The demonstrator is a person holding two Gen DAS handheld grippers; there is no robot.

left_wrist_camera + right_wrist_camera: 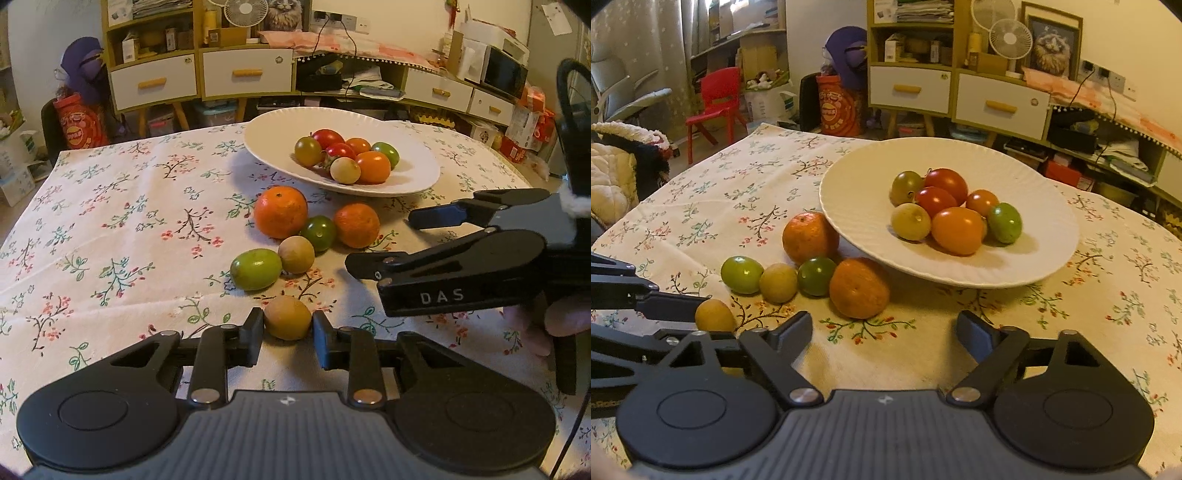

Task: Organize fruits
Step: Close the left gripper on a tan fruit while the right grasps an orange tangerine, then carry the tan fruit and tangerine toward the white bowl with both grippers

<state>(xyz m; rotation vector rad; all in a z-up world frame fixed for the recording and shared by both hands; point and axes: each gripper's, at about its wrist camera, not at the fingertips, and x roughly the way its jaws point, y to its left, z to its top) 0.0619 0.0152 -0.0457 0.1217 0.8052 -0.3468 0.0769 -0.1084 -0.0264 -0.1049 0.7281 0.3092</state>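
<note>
Floral tablecloth — six loose fruits; plate (seven).

- A floral tablecloth is spread beneath and ahead of the fingers.
- White drawers are seen far beyond the fingertips.
- A red chair stands far ahead, left of the fingers.
- A small fan is set high beyond them.

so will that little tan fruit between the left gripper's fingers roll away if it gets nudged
Probably: the tan fruit looks round and smooth, so it could roll on the flat tablecloth. The left gripper brackets it closely, which should limit that. It looks small and likely light.
</note>
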